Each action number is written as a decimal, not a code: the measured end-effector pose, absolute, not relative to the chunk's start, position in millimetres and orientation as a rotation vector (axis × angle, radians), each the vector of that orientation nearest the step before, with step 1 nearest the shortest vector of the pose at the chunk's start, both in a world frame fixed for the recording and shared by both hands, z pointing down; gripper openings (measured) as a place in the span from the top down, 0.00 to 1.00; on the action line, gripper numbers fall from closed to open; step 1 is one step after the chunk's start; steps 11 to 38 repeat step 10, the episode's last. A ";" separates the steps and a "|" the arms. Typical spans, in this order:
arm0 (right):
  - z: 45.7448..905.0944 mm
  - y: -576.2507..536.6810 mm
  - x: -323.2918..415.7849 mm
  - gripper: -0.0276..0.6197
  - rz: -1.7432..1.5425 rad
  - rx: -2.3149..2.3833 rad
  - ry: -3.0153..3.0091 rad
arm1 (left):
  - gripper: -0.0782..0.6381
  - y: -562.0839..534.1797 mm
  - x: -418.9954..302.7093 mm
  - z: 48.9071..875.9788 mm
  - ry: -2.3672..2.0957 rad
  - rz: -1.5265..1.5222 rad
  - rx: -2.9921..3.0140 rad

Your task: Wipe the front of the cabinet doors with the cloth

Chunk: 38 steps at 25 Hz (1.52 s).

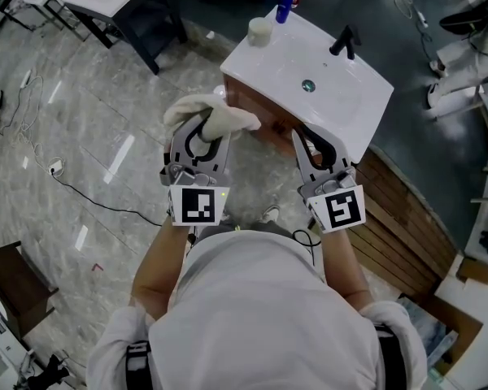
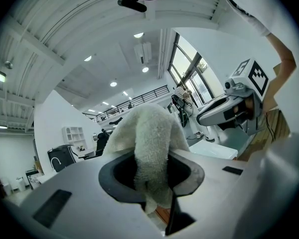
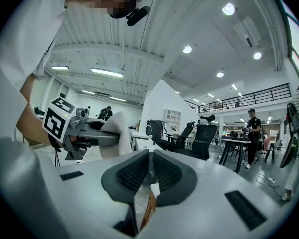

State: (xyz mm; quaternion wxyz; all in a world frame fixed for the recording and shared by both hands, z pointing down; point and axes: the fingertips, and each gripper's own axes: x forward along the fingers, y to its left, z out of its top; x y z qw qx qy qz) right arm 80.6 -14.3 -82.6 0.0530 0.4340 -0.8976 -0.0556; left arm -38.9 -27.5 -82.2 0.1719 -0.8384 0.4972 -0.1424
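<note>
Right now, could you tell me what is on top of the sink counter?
A white cup, a blue bottle and a black tap. The right gripper covers part of the counter's near edge, so anything there is hidden.

Cloth [image 1: 215, 116] is off-white. Left claw [image 1: 202, 136] and right claw [image 1: 309, 140] are pale grey with black pads, and their marker cubes [image 1: 197, 205] carry black-and-white squares. Cabinet doors [image 1: 264, 128] are reddish-brown wood, sink [image 1: 333, 96] plain white, faucet [image 1: 344, 41] black. Floor [image 1: 89, 96] is grey, marble-streaked.
</note>
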 end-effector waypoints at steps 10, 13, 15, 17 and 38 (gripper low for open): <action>-82.5 -14.0 80.0 0.87 -0.160 1.315 -2.721 | 0.73 -26.3 -37.7 -84.2 1.408 -0.398 -2.390; -82.5 -14.0 80.0 0.87 -0.160 1.315 -2.721 | 0.73 -26.3 -37.7 -84.2 1.408 -0.398 -2.390; -82.5 -14.0 80.0 0.87 -0.160 1.315 -2.721 | 0.73 -26.3 -37.7 -84.2 1.408 -0.398 -2.390; -82.5 -14.0 80.0 0.87 -0.160 1.315 -2.721 | 0.73 -26.3 -37.7 -84.2 1.408 -0.398 -2.390; -82.5 -14.0 80.0 0.87 -0.160 1.315 -2.721 | 0.73 -26.3 -37.7 -84.2 1.408 -0.398 -2.390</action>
